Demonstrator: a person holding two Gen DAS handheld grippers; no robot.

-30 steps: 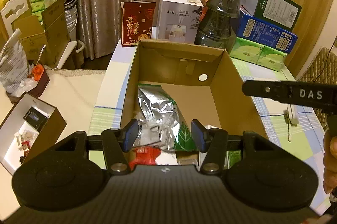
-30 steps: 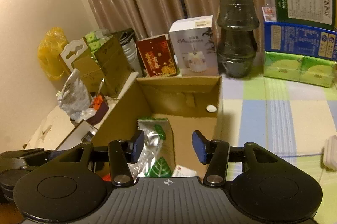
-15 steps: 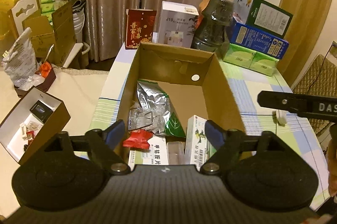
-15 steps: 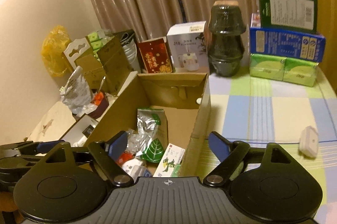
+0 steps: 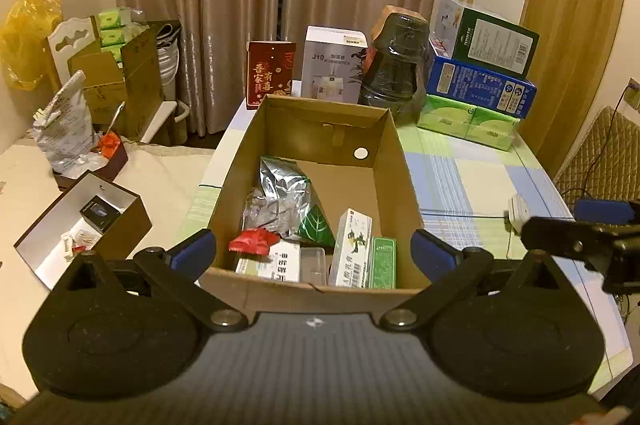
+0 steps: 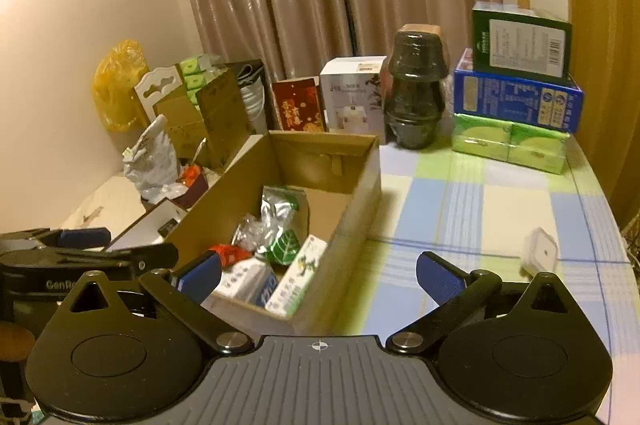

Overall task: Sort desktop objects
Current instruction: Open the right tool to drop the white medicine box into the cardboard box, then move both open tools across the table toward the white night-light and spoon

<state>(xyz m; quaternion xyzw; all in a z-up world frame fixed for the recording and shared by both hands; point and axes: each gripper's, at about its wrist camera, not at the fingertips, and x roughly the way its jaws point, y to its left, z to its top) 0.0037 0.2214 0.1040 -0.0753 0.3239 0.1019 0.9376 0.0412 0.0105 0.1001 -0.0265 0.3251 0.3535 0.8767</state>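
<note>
An open cardboard box (image 5: 390,161) stands on the checked tablecloth (image 6: 480,209). Inside lie a silver foil bag (image 5: 280,185), a red packet (image 5: 254,241), a white-and-green carton (image 5: 352,245), a green box (image 5: 382,263) and more small packs. My left gripper (image 5: 315,251) hangs open and wide just before the box's near wall, holding nothing. My right gripper (image 6: 320,276) is open too, empty, at the box's near right corner. A small white square item (image 6: 540,255) lies on the cloth to the right of the box.
Behind the box stand a red carton (image 5: 270,75), a white humidifier box (image 5: 332,65), a dark wrapped jar (image 5: 394,65) and stacked boxes (image 5: 480,85). To the left, lower down, sit an open white-lined box (image 5: 80,225) and other cartons. A quilted chair (image 5: 600,153) is right.
Both grippers have drawn back from over the box and opened from narrow to wide. The box's near end and more packs in it have come into view.
</note>
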